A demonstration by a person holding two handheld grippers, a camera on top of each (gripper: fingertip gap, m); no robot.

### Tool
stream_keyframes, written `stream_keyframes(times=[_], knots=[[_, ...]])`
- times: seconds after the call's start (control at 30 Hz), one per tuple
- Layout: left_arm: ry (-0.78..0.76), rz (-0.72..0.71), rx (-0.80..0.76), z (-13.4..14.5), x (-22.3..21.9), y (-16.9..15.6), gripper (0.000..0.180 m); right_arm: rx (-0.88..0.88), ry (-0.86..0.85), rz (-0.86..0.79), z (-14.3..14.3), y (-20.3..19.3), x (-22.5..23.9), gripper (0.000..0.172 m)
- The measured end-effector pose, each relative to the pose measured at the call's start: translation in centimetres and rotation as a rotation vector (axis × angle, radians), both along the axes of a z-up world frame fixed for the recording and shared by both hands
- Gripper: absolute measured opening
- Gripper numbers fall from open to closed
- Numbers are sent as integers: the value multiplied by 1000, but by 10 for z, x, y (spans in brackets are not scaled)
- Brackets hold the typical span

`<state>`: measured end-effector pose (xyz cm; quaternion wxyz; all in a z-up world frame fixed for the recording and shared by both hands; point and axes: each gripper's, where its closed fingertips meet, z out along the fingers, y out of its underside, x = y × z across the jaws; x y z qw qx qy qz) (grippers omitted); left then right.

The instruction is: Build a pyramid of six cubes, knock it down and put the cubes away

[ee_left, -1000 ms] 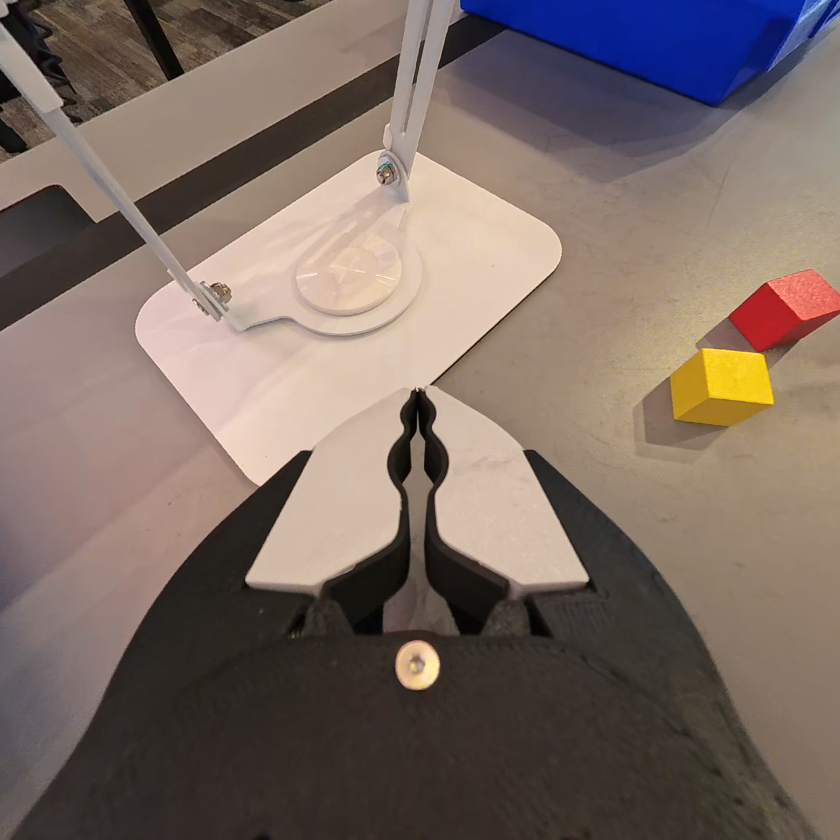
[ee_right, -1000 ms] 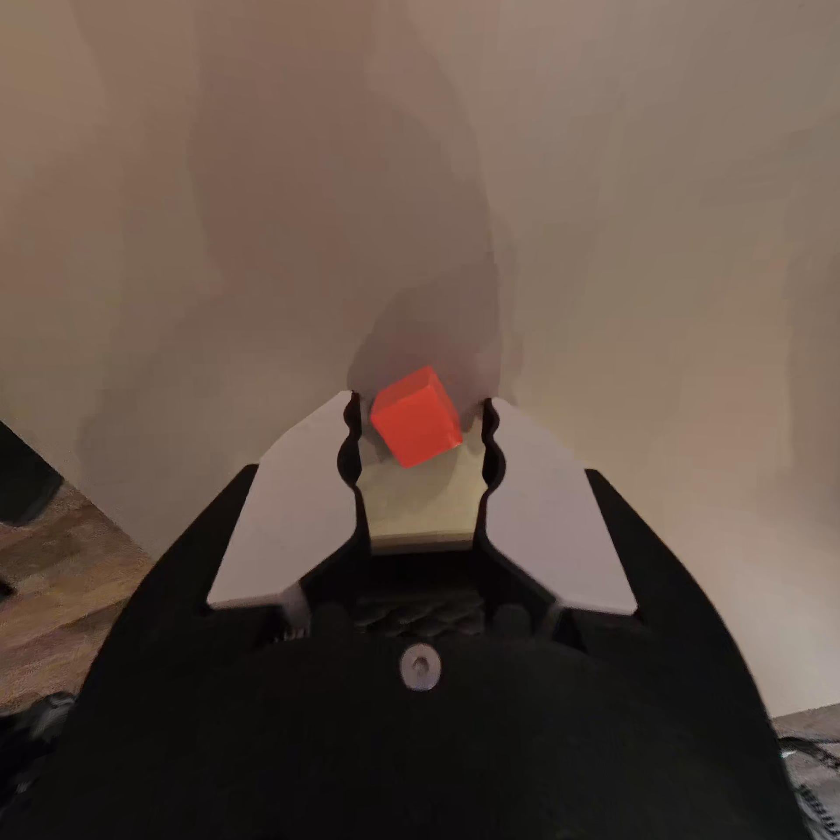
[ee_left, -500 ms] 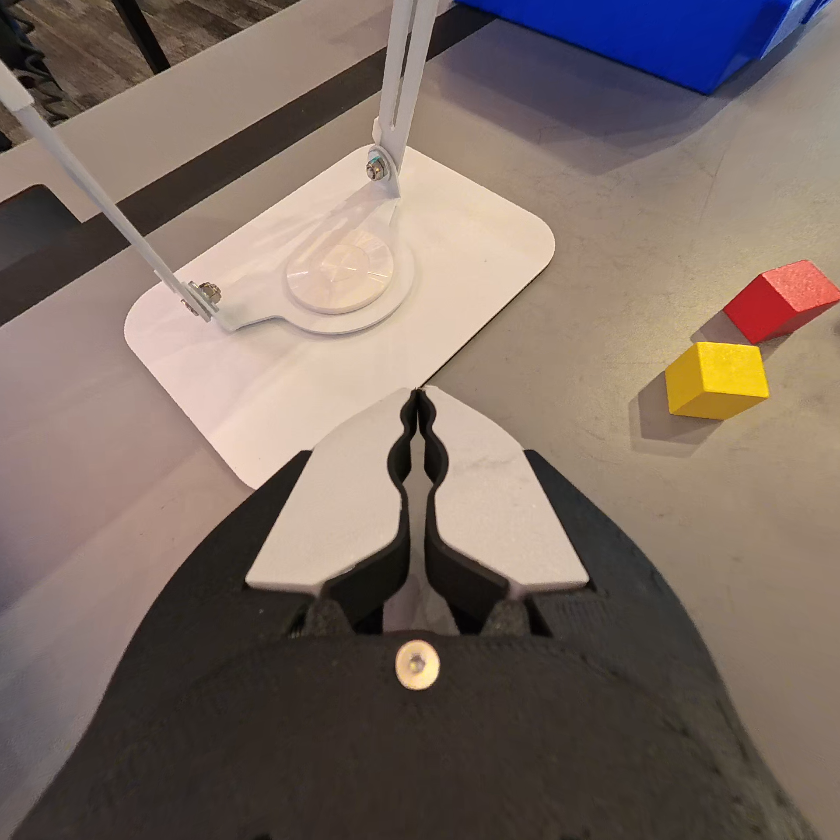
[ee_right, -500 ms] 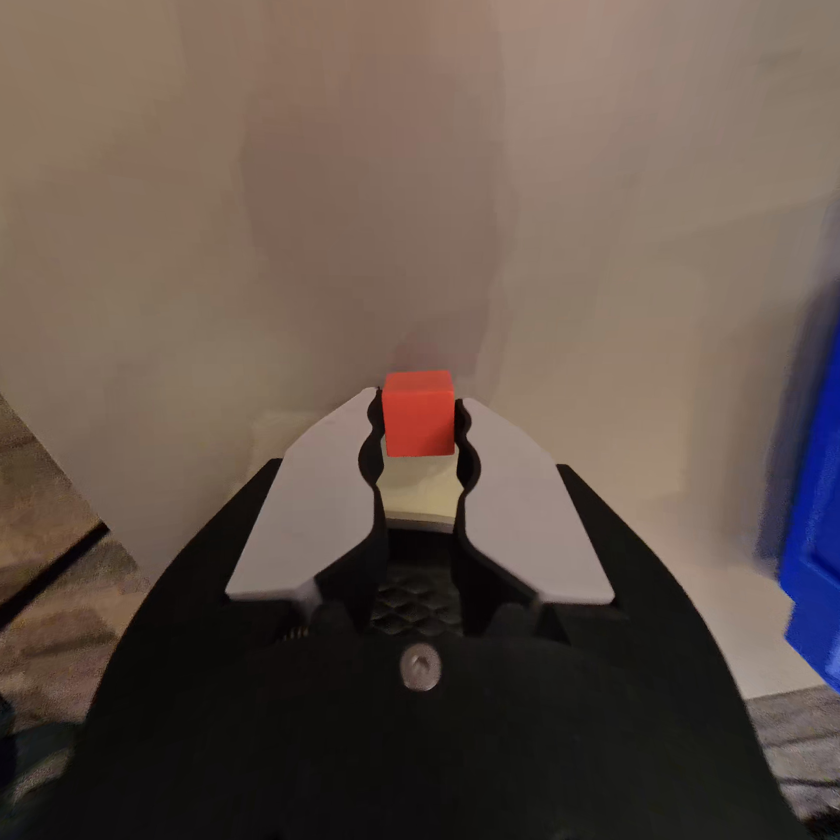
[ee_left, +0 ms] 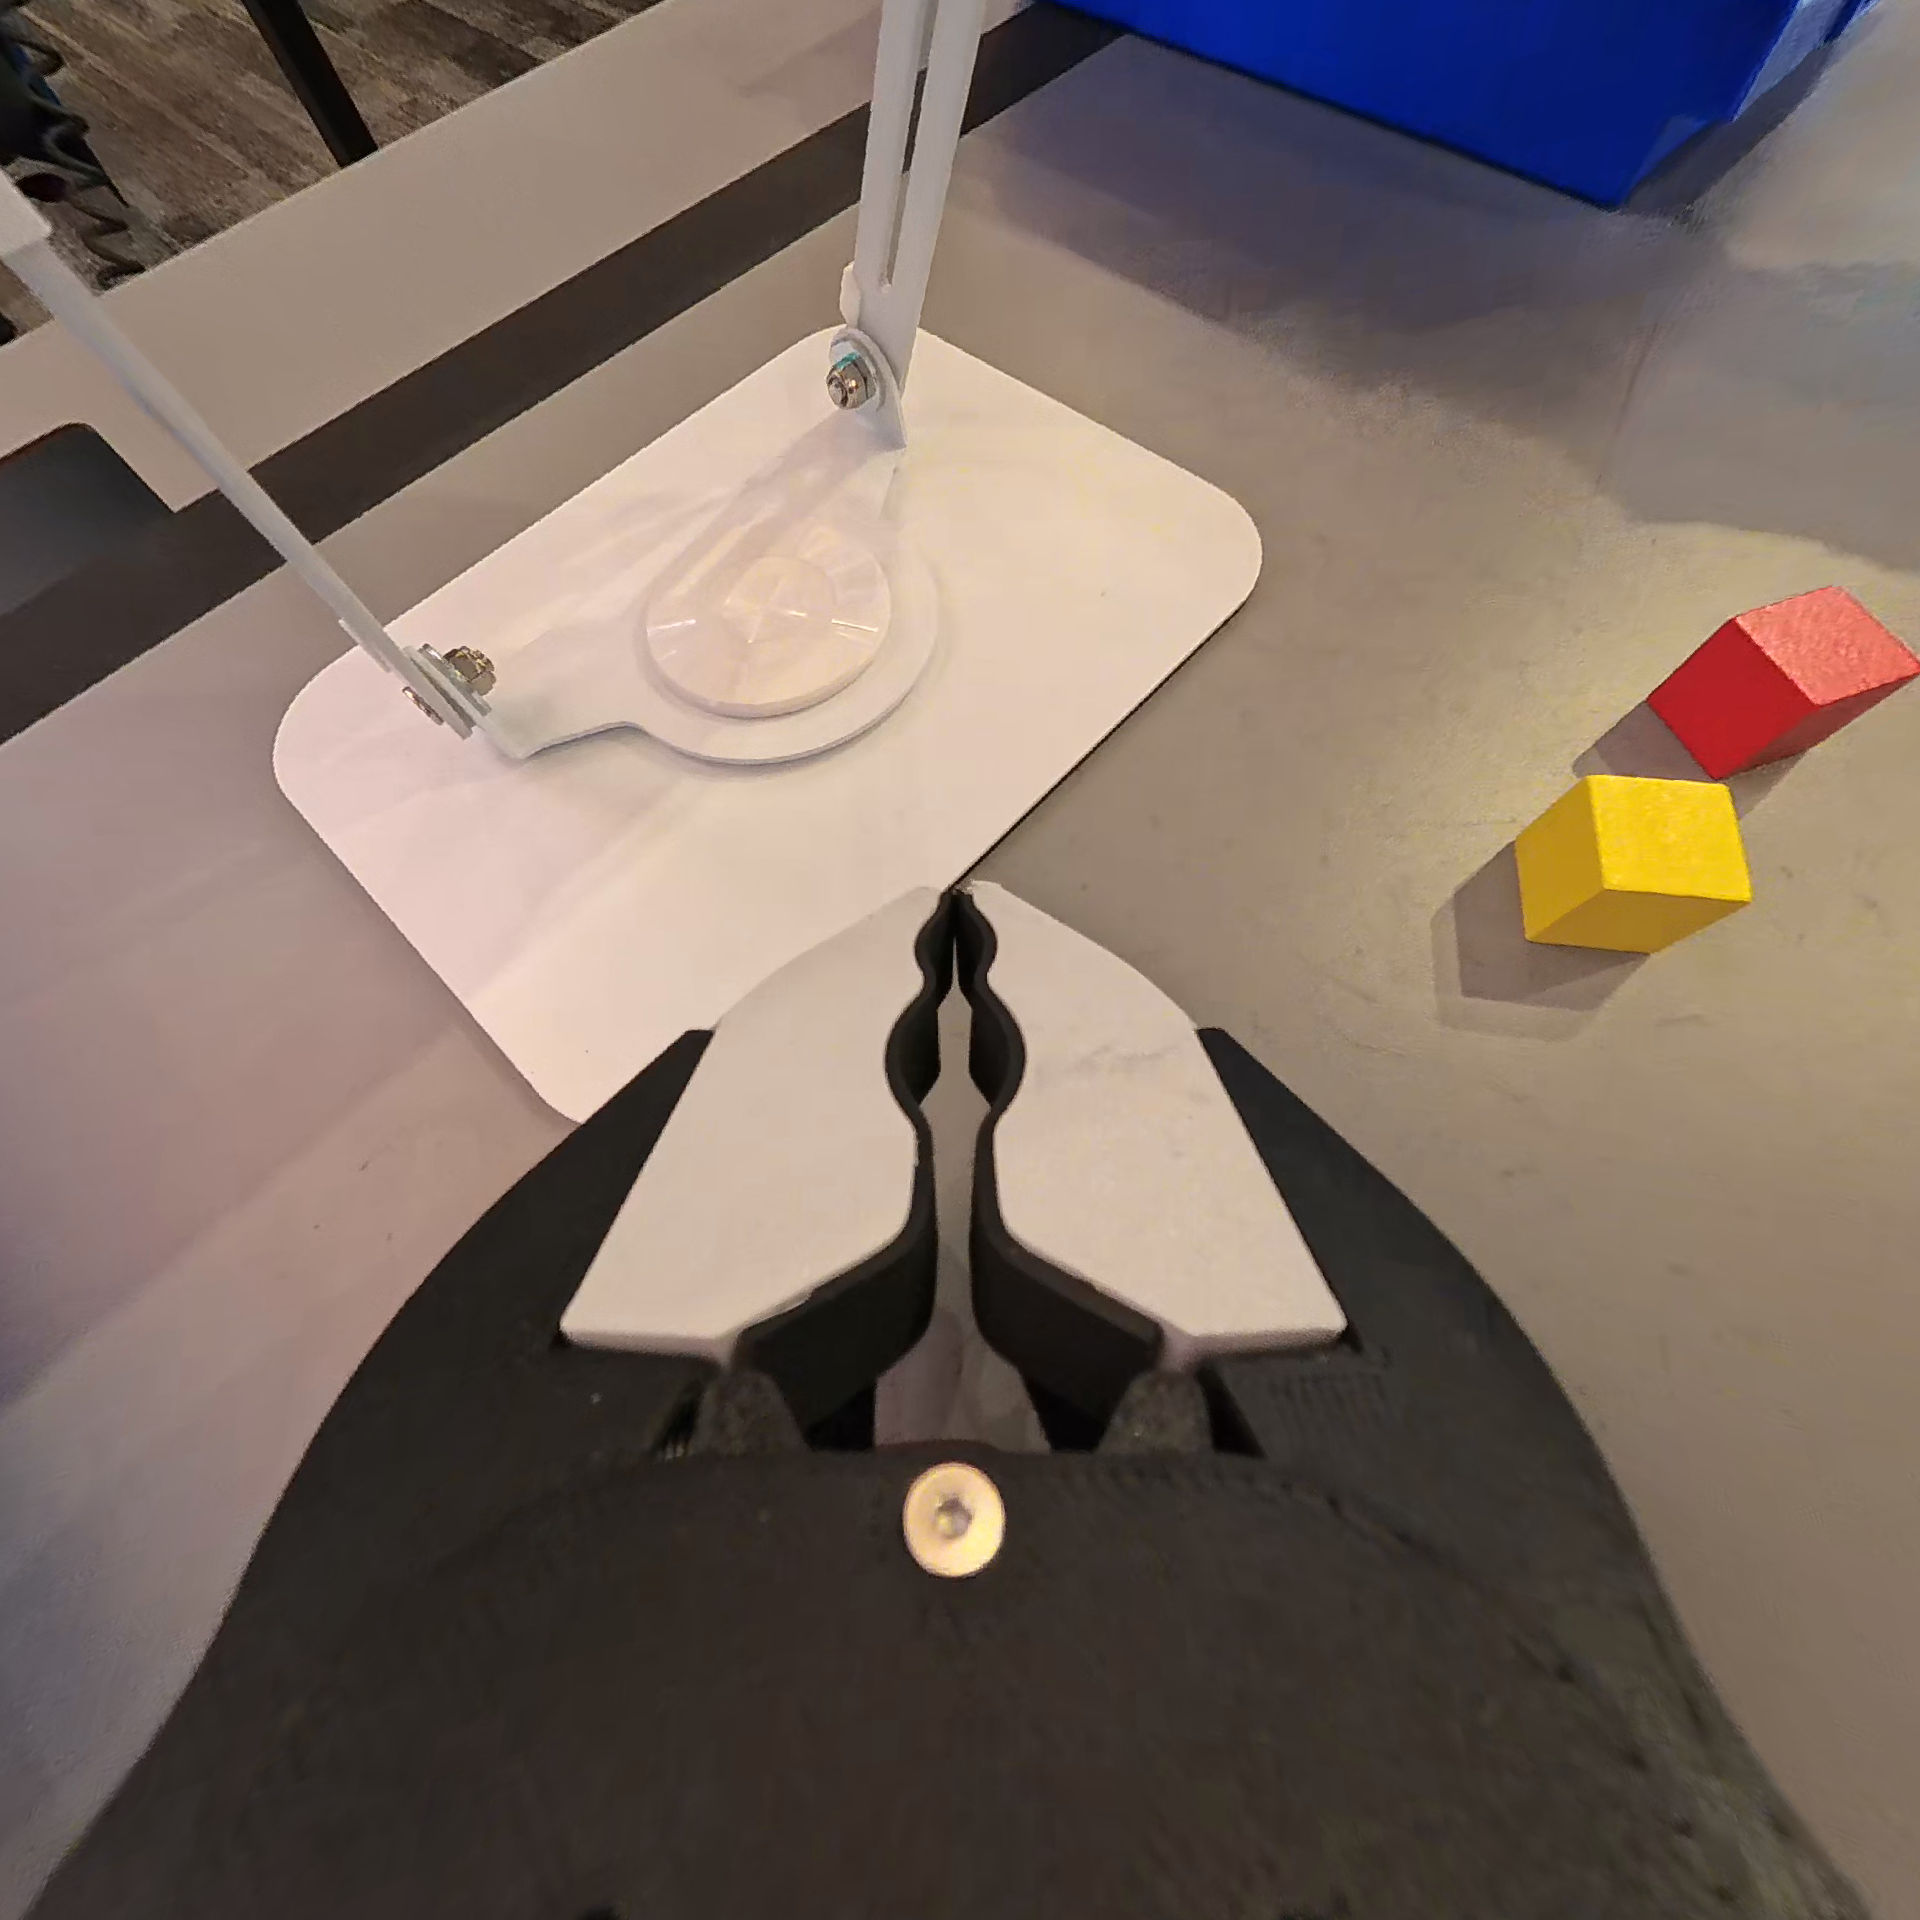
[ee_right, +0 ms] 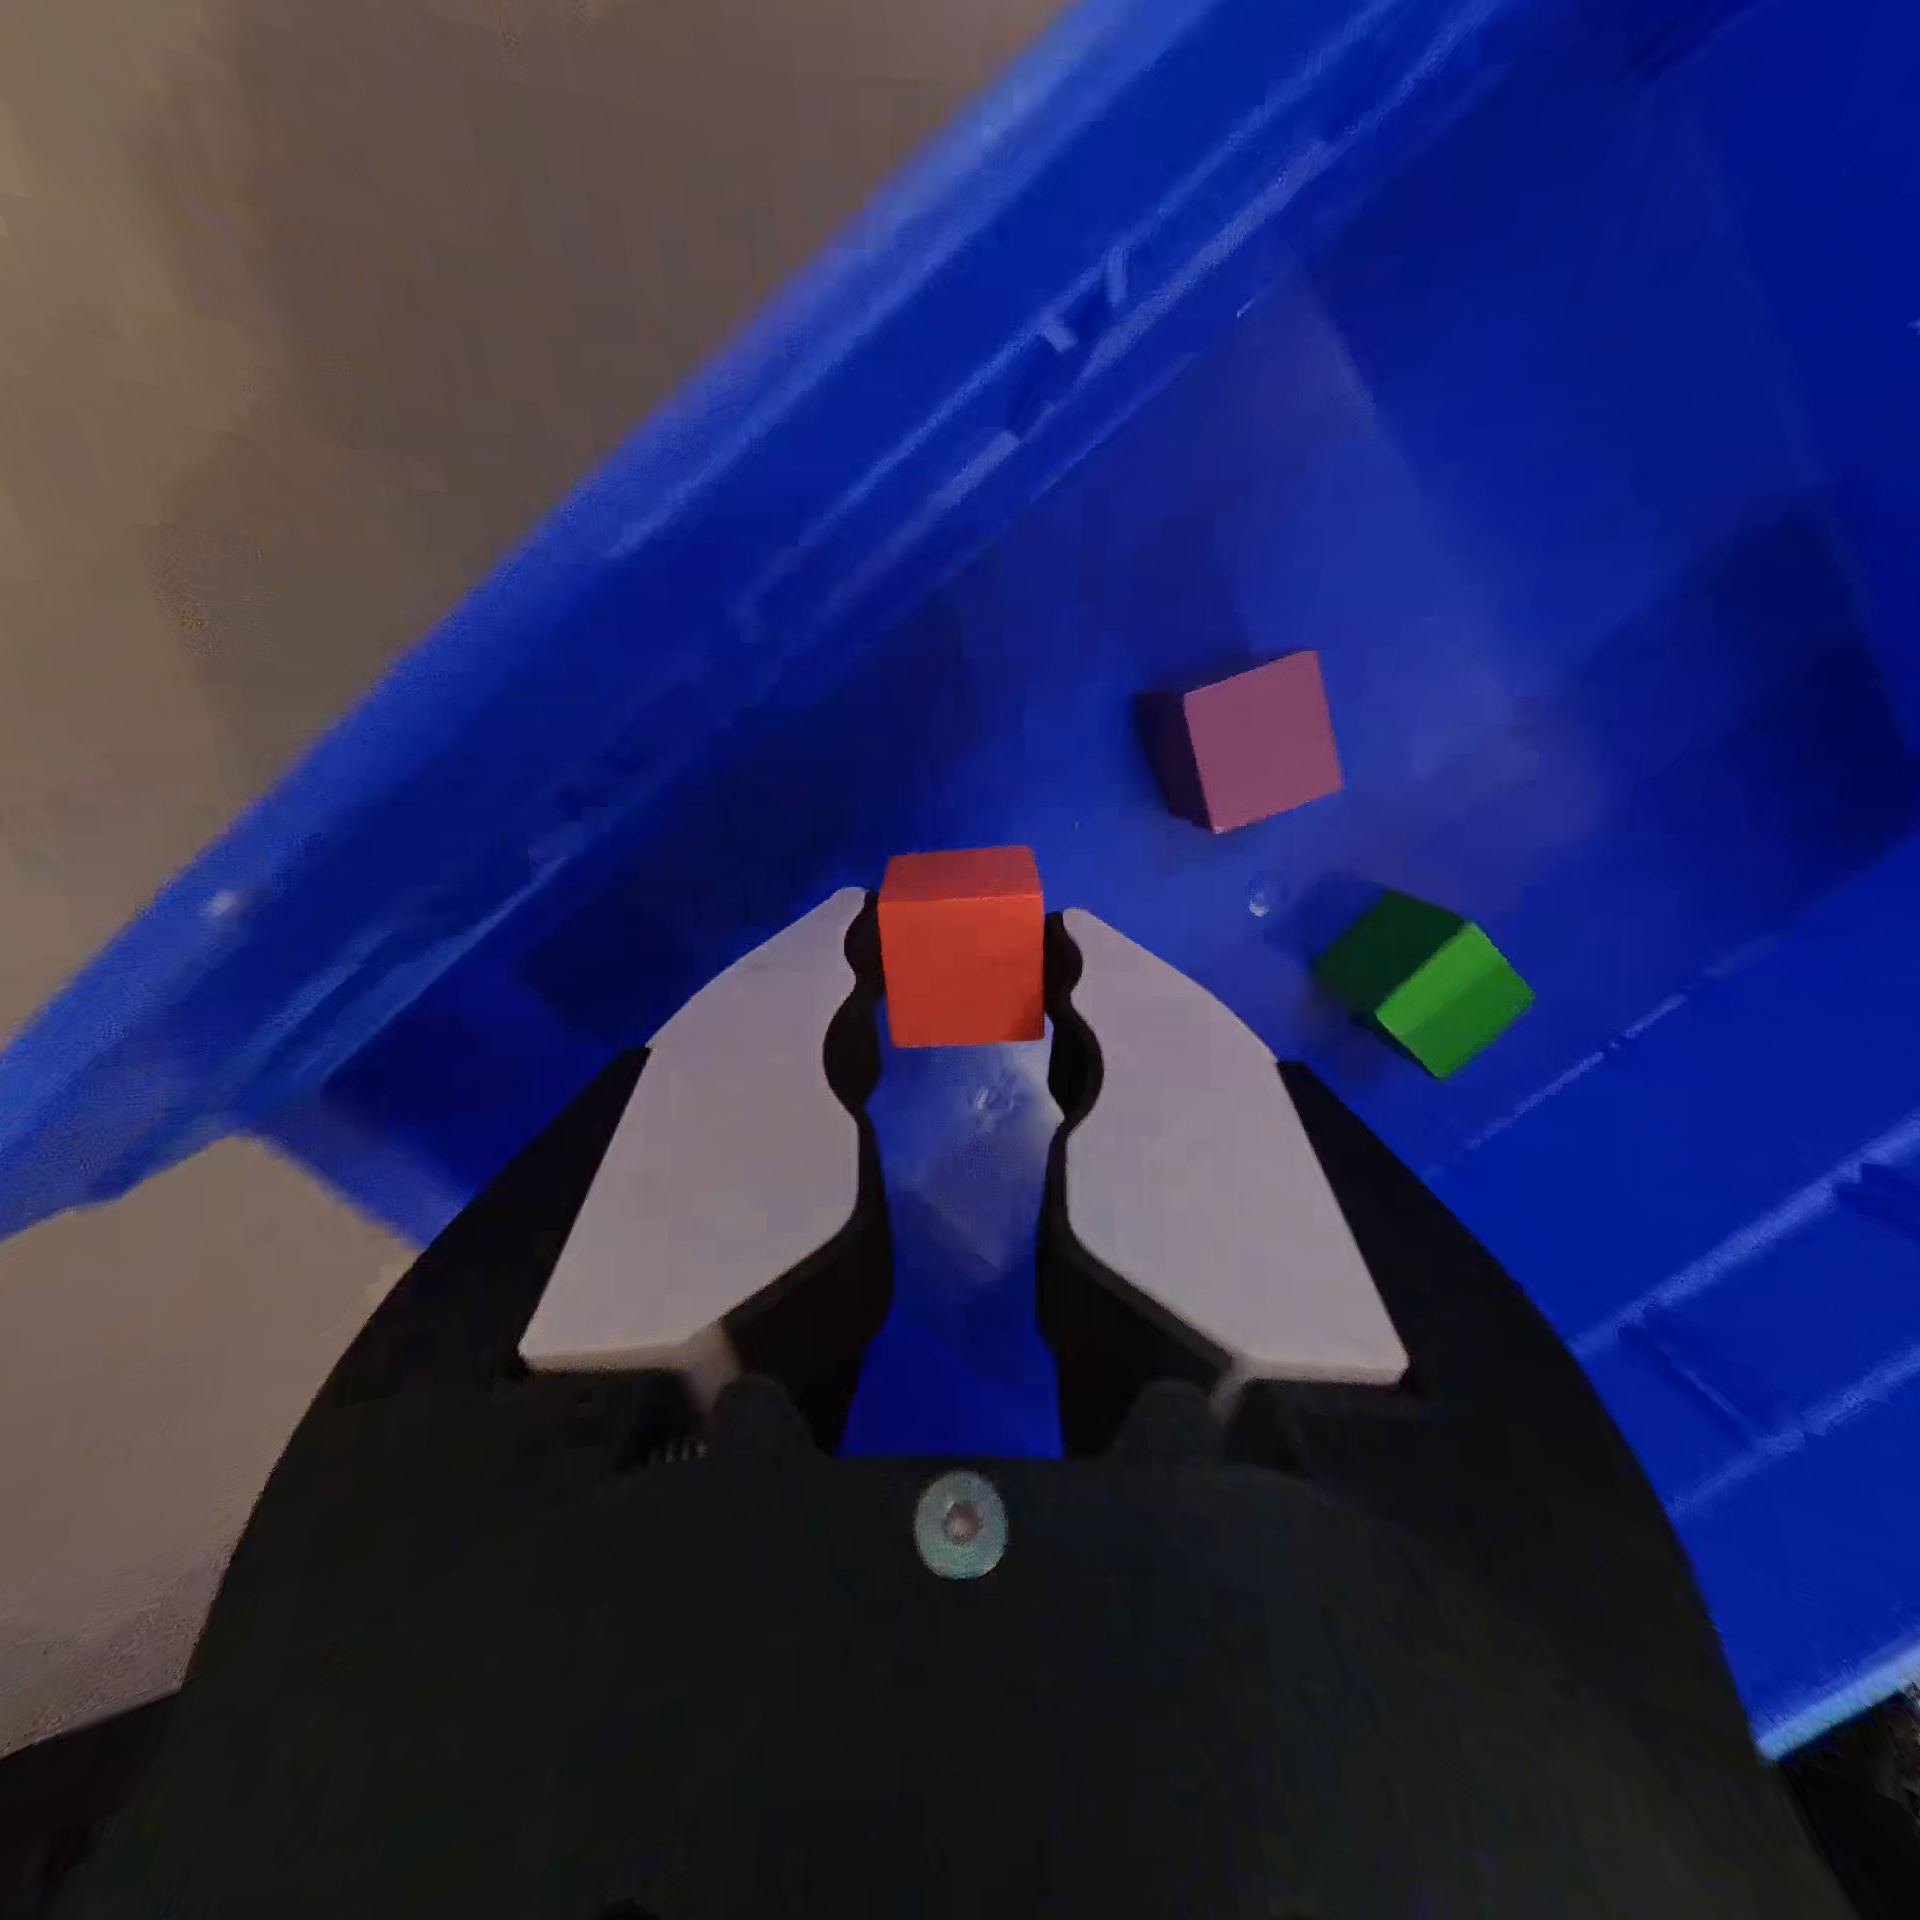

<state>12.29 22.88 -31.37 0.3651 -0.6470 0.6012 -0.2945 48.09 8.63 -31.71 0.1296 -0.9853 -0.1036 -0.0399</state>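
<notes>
I'm pinching the orange cube (ee_right: 961, 945) in my right gripper (ee_right: 961, 971) above the blue bin (ee_right: 1558, 436); dropping now risks bouncing onto the purple cube (ee_right: 1247, 740) ahead-right. My left gripper (ee_left: 954, 914) is pressed together, empty.

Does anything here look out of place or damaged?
Nothing looks damaged. A red wooden cube and a yellow wooden cube lie loose on the grey table, outside the blue plastic bin.
</notes>
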Motion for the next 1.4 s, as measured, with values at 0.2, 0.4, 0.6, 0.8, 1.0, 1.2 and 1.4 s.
stream_keyframes(times=[0.2, 0.4, 0.6, 0.8, 1.0, 1.2, 1.4], knots=[[6, -16, -4, -1, 1, -2, 0, 2, -40, -50, -1, -2, 13, 39], [17, -18, -4, -3, 1, -3, 0, 314, -56, 118, 114, -18, -85, 35], [23, -9, 16, -3, 1, -2, 0, 91, 49, 459, 54, -38, -252, 57], [17, -10, 21, -2, 1, -2, 0, -3, 58, 444, -5, -24, -282, 53], [30, -30, 28, -4, 1, -5, 0, -6, 110, 492, -25, -18, -294, 29], [34, -34, 32, -4, 1, -6, 0, 145, 95, 349, 39, -9, -229, 29], [44, -33, 31, -6, 2, -6, 0, 267, -65, -109, 104, -14, -34, 29]])
